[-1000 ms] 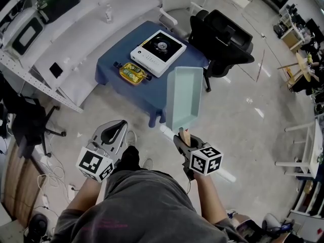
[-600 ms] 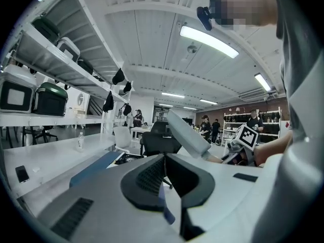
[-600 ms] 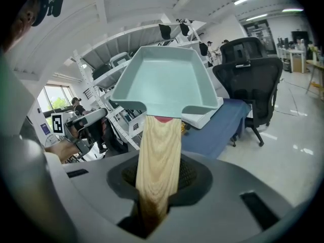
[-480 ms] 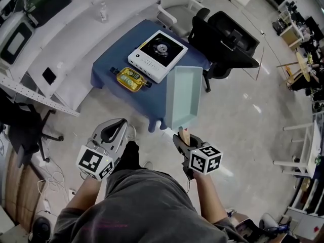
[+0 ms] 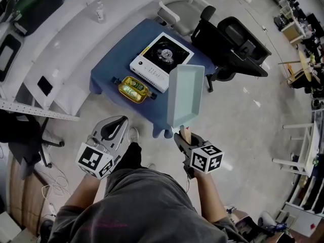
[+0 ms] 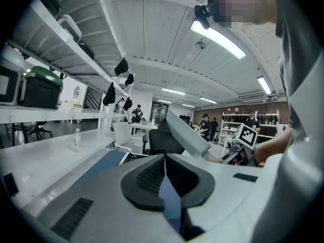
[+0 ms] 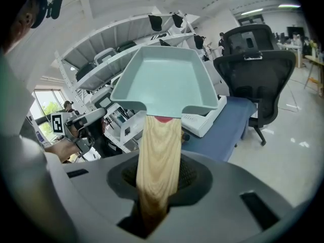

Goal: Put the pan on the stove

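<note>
Our right gripper (image 5: 182,135) clamps the pan (image 5: 185,95) by its wooden handle. The pan runs up-frame at centre, and the stove (image 5: 162,61) lies just up-left of its far end. Our left gripper (image 5: 115,128) sits lower left, jaws together and empty.

Grey short-sleeved T-shirt (image 5: 142,201), faint pink print at lower left; grey left gripper (image 5: 120,122) and right gripper (image 5: 180,135), each with a black-and-white marker cube (image 5: 95,162).

pan (image 5: 185,96): pale teal, light wood-grain handle (image 7: 158,156) | stove (image 5: 161,61): white, black top | table (image 5: 115,61): blue | chair (image 5: 234,38): black
</note>
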The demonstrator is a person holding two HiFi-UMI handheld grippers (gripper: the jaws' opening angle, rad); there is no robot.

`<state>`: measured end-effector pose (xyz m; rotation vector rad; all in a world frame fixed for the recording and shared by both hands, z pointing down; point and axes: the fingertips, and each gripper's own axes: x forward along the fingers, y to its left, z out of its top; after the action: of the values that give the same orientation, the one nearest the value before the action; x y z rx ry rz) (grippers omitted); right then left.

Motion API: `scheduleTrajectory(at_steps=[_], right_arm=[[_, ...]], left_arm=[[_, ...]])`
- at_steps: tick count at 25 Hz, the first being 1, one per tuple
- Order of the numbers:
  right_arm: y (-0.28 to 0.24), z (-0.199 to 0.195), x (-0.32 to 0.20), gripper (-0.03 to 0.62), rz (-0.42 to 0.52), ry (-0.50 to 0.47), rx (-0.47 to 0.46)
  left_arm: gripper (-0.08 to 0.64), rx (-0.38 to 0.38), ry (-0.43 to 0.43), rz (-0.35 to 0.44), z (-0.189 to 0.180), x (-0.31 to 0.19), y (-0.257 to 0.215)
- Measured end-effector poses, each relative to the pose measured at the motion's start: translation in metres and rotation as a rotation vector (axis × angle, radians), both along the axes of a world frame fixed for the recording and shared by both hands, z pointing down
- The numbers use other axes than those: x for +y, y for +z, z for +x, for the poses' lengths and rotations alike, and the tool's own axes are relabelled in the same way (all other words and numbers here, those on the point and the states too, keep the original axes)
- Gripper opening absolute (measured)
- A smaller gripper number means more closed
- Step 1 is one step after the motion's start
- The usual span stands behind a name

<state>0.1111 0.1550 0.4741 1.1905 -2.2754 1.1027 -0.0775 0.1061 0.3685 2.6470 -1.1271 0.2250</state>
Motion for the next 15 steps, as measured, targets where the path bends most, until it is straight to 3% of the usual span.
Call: scheduleTrajectory(at_steps=[15], right_arm=[[0.007, -0.034, -0.115, 0.093, -0.041, 0.06, 0.042]], left_arm=[[0.011, -0.001, 0.077, -0.017, -0.04, -0.129, 0.008]])
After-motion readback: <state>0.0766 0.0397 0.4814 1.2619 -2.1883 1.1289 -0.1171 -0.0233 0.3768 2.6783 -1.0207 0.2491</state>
